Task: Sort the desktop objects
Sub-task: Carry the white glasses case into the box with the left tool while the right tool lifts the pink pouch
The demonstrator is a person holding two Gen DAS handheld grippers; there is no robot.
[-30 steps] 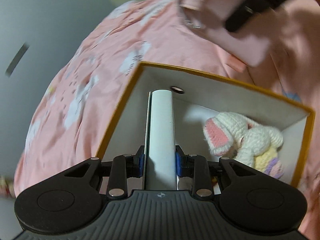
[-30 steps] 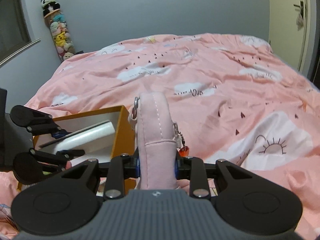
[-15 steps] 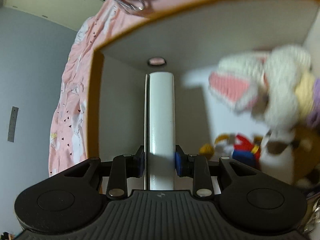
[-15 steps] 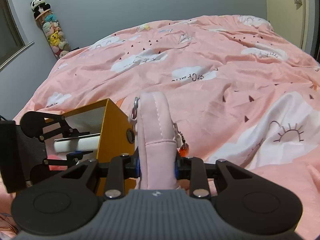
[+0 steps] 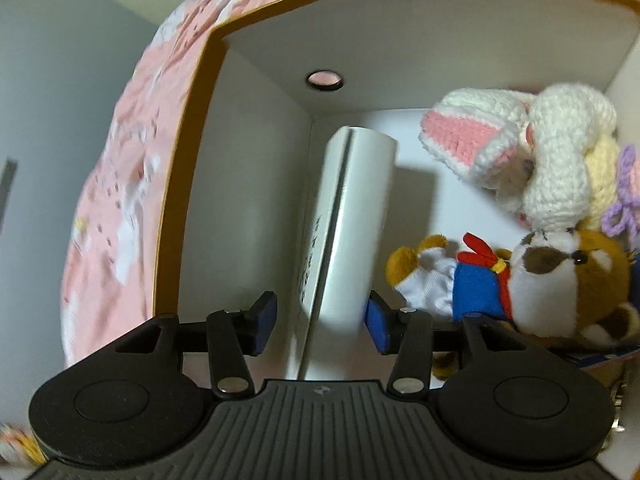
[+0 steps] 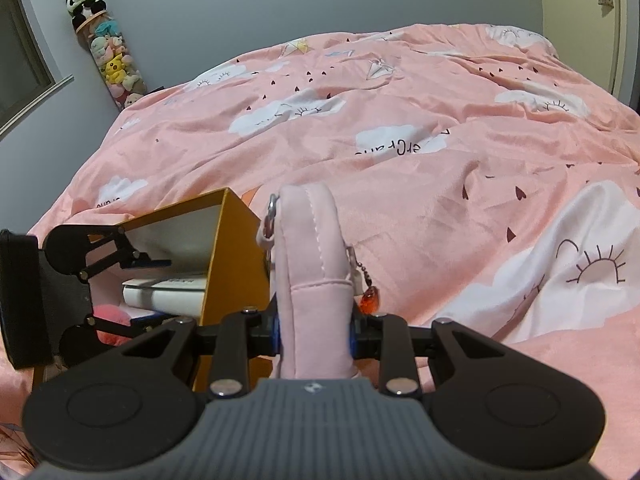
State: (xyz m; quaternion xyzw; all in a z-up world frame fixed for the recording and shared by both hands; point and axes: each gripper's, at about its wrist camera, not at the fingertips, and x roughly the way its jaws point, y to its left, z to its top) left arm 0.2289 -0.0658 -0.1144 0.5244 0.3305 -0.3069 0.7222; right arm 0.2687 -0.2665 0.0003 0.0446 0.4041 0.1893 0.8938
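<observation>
The left gripper [image 5: 322, 326] reaches down into an orange box [image 5: 188, 152] with white inner walls, which sits on a bed covered by a pink quilt [image 6: 420, 152] printed with clouds and suns. Its jaws have just been opening, and they now stand apart on either side of a white book [image 5: 352, 216]. There is a clear gap at the left blue pad [image 5: 264, 322], while the right pad sits just beside the book's cover (whether it still touches cannot be told). The book stands on edge inside the box, close to the left wall, with its spine toward the camera and some dark lettering on the cover face.

To the right of the book, in the same box, lie a white crocheted rabbit [image 5: 520, 152] with pink-lined ears and, below it, a brown and white plush animal [image 5: 560, 280] in a blue outfit with a red bow.

The right gripper [image 6: 314, 330] is closed on a soft pink pouch [image 6: 314, 264], its blue pads pressing both sides. The pouch stands upright between the fingers, with a metal ring at its left edge and a small red charm [image 6: 370, 298] hanging from a bead chain at its right. It is held above the quilt, just beside the outer orange wall of the box. In the right wrist view the left gripper shows at the box's open side, with the white book lying between its fingers.

A clear tube of small plush toys [image 6: 112, 64], topped by a panda, leans in the far corner of the room.
</observation>
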